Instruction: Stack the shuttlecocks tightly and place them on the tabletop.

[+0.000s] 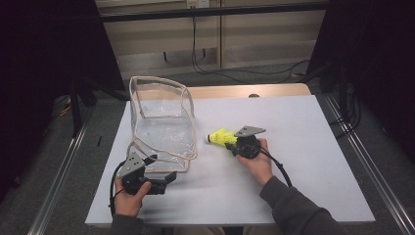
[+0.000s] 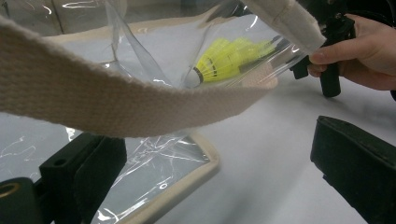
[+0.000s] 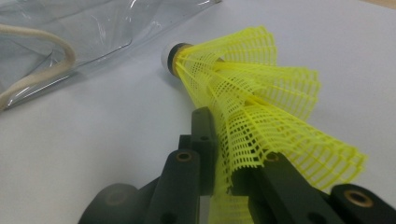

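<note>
The yellow shuttlecock (image 3: 252, 100) is pinched by its mesh skirt between the jaws of my right gripper (image 1: 234, 145), which are closed tight on it, so the skirt crumples where the pads bite; its white cork end points away from me, toward the clear plastic bag (image 1: 161, 122) just ahead and to my gripper's left. The cork sits close to the bag's side wall, apart from it, and I cannot tell whether the shuttlecock rests on the white table (image 1: 303, 147) or floats slightly above it. The bag stands open-mouthed, its cream webbing rim (image 1: 155, 81) raised at the far side and sagging toward my left gripper (image 1: 164, 178). That gripper lies low at the bag's near corner with its jaws spread wide; the bag's lower edge lies near the left jaw, and a loop of the cream strap (image 2: 107, 100) hangs across in front, well above the jaws, with nothing pressed between them. From there I see the shuttlecock through the plastic, blurred by creases and glare. To the right of my right gripper the table is bare up to its edge; the bag wall stands in the way on the left. My right hand (image 1: 257, 164) covers the gripper's handle, and dark curtains swallow both sides of the room.
</note>
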### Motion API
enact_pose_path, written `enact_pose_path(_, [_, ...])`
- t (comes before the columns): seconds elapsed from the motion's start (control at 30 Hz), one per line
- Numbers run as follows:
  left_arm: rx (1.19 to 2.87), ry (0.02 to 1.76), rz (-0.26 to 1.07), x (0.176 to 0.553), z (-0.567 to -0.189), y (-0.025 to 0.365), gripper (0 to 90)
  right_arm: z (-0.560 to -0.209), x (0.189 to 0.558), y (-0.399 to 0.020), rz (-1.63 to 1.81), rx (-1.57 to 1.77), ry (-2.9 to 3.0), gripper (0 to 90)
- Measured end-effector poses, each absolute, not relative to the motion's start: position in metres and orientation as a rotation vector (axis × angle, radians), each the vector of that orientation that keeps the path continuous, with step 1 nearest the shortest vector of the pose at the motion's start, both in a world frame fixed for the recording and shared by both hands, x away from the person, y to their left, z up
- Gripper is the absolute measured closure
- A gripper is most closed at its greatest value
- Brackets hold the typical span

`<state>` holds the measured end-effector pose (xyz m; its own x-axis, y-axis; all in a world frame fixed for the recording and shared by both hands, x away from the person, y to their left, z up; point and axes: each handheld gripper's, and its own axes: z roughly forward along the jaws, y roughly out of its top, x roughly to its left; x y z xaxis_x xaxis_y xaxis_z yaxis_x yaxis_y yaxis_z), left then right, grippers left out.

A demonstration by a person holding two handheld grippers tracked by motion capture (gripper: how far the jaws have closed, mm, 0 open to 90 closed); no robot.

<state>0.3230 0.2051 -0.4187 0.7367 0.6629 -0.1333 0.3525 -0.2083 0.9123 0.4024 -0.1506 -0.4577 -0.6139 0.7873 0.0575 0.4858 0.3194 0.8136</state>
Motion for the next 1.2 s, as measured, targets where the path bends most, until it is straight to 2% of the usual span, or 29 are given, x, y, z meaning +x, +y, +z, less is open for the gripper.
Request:
enact_pose_path(0.4, [1.821, 0.789, 0.345, 0.323, -0.419, 0.205, 3.6, -0.452, 0.399, -0.158, 1.226, 1.071, 2.300, 86.5])
enact_pose_path(0.8, [1.823, 0.788, 0.343, 0.323, -0.419, 0.204, 3.6, -0.443, 0.386, -0.184, 1.172, 1.001, 2.370, 86.4])
enact_pose_path(1.2, [1.827, 0.787, 0.336, 0.323, -0.419, 0.203, 3.6, -0.449, 0.383, -0.182, 1.199, 1.030, 2.363, 81.9])
